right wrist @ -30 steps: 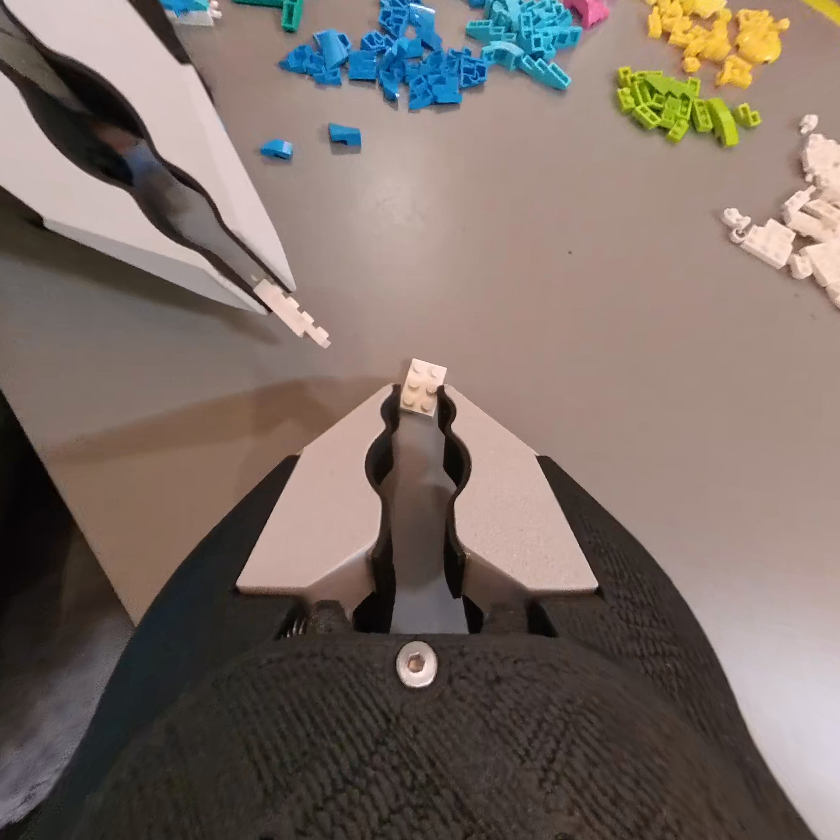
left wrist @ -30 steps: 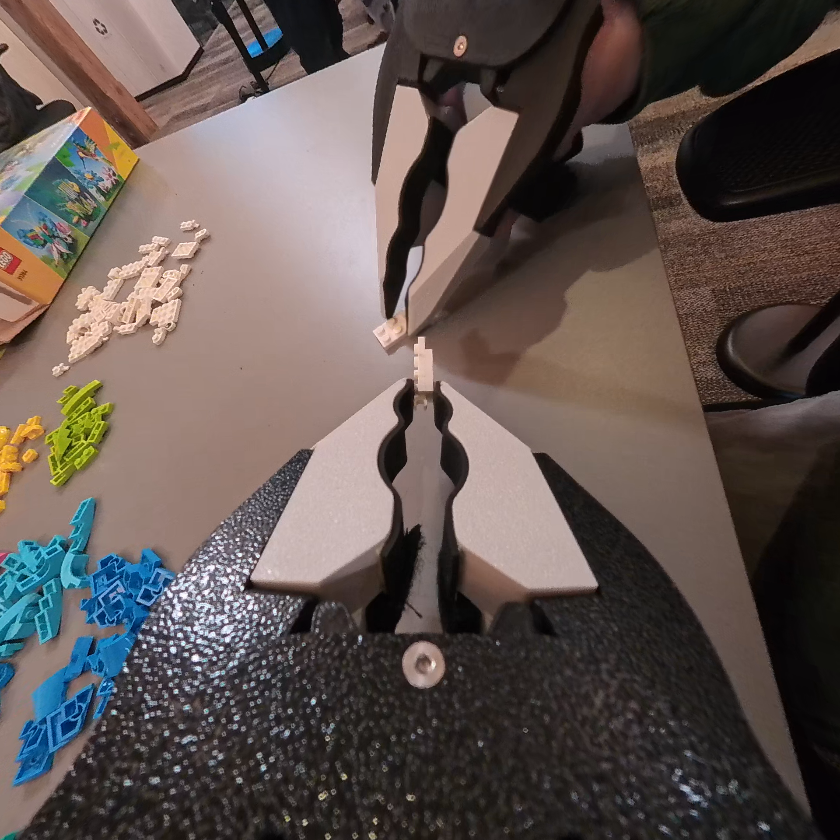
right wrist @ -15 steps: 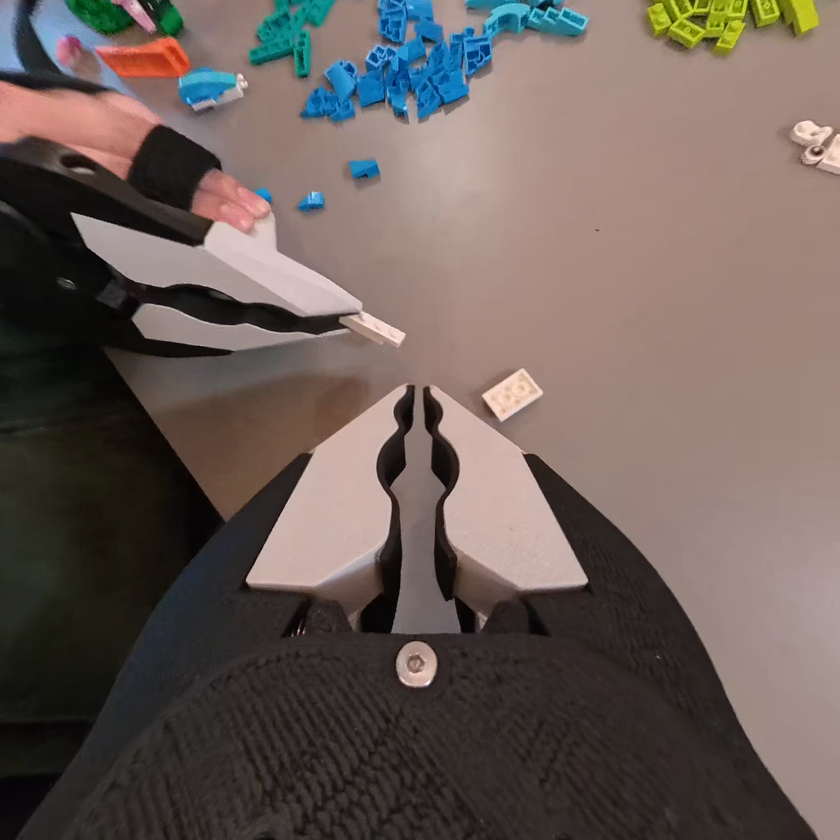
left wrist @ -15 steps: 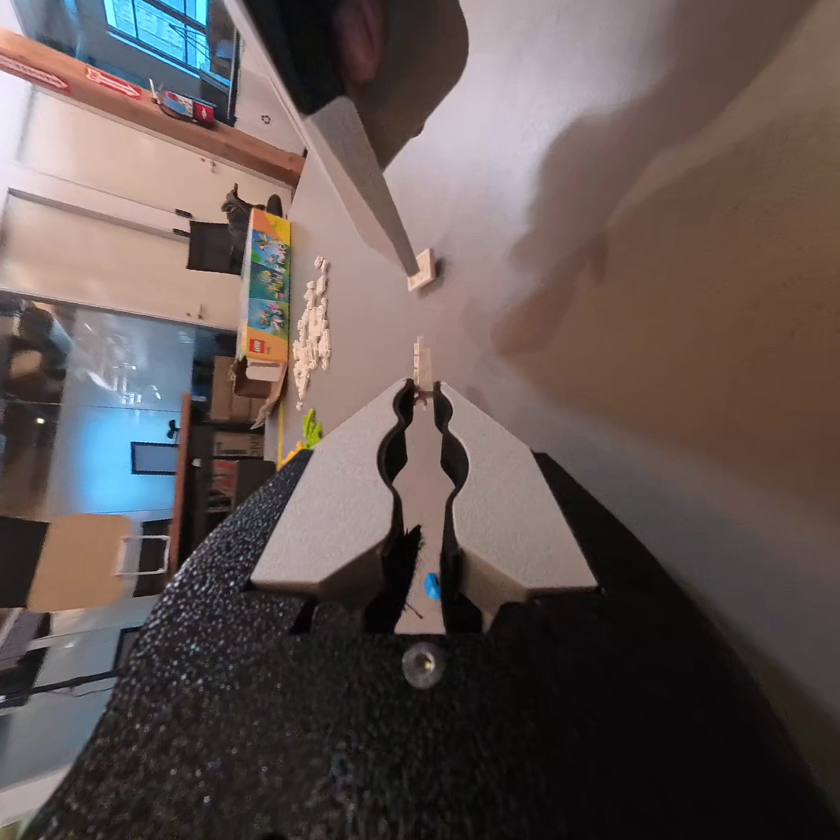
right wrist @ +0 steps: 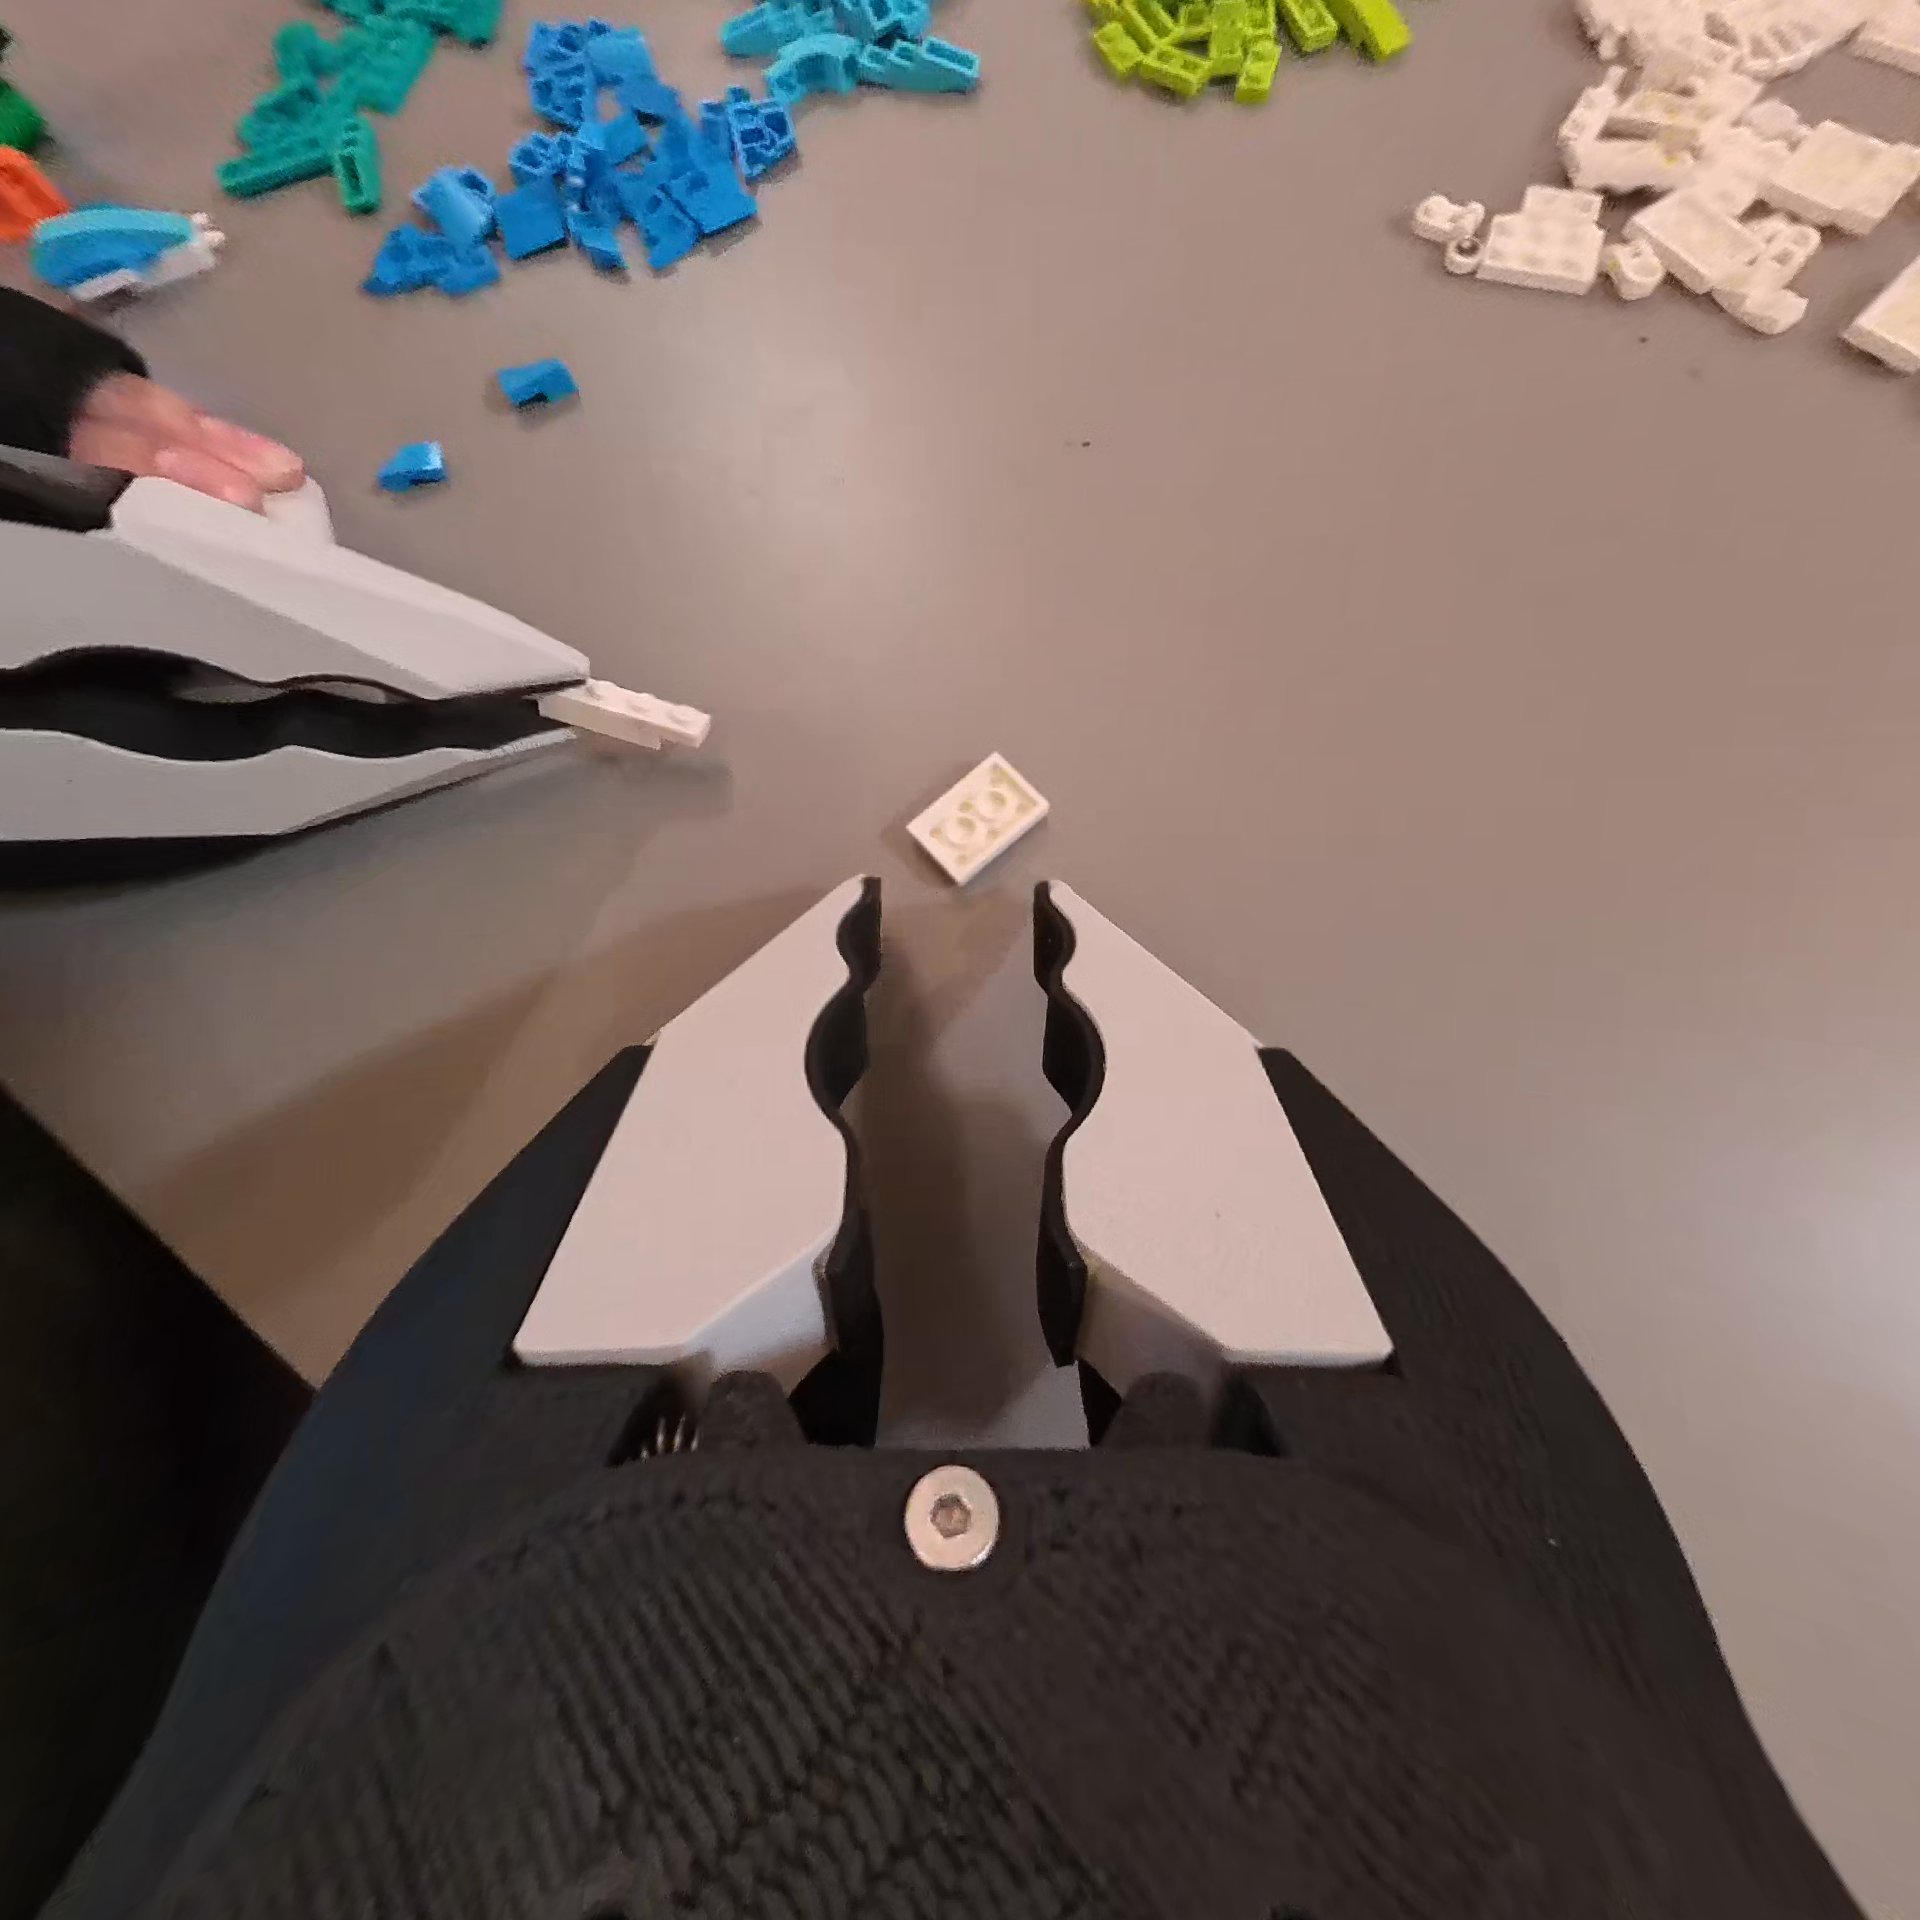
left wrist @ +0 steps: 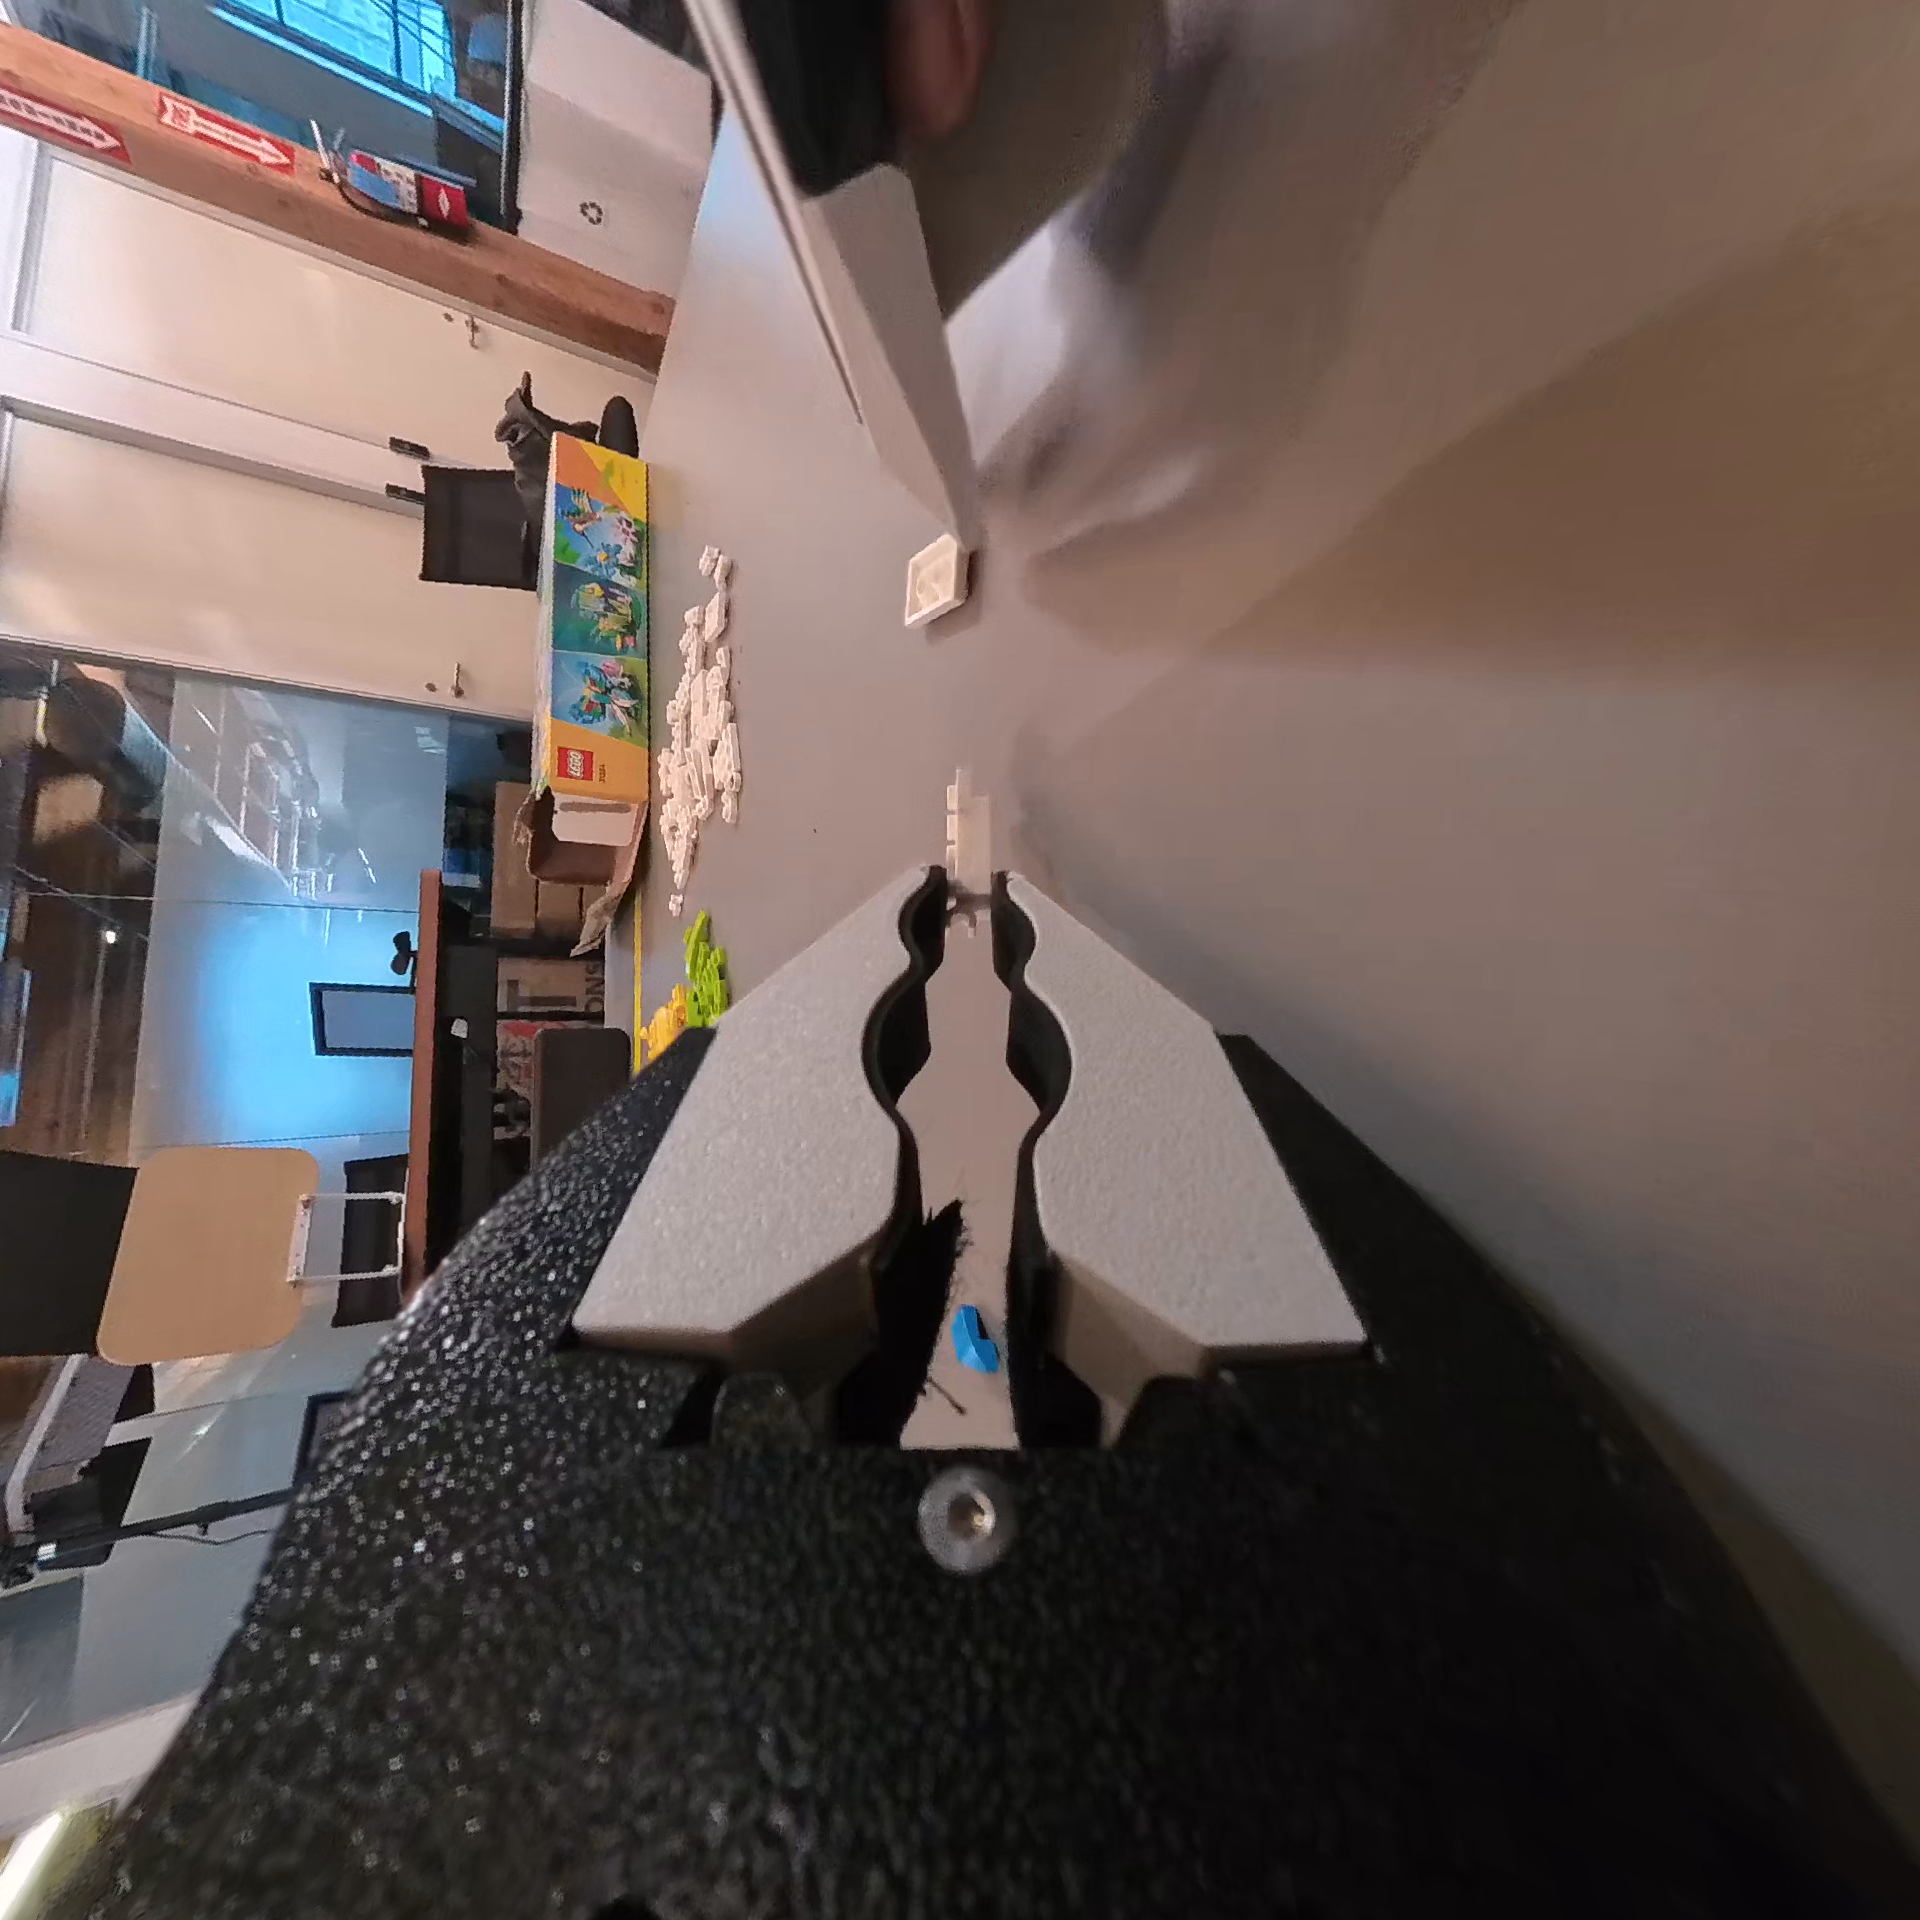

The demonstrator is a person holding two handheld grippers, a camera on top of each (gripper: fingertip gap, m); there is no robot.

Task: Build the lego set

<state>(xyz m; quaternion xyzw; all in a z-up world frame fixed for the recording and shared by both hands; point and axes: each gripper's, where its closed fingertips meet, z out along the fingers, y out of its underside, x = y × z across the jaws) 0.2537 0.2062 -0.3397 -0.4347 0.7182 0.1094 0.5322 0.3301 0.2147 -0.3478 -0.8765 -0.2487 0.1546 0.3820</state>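
Observation:
My left gripper (left wrist: 966, 883) is shut on a small white stepped plate assembly (left wrist: 966, 836), rolled on its side low over the grey table. In the right wrist view it (right wrist: 566, 717) comes in from the left with the white assembly (right wrist: 629, 715) sticking out of its tips. My right gripper (right wrist: 956, 888) is open and empty. A white plate (right wrist: 979, 818) lies studs-down on the table just beyond its tips. In the left wrist view that plate (left wrist: 938, 582) lies next to the right gripper's fingertip (left wrist: 956, 488).
Sorted brick piles lie across the far table: blue (right wrist: 623, 177), teal (right wrist: 332, 135), lime (right wrist: 1247, 42), white (right wrist: 1714, 197). Two loose blue bricks (right wrist: 537, 381) lie near the left gripper. The set's box (left wrist: 597, 634) stands at the far end. The table edge (right wrist: 156, 1226) runs at lower left. One gripper's finger ends stand about 9 cm off the other's.
My right gripper let the white plate drop onto the table, shut briefly, and now stands open behind it. My left gripper rolled onto its side, still holding its white assembly.

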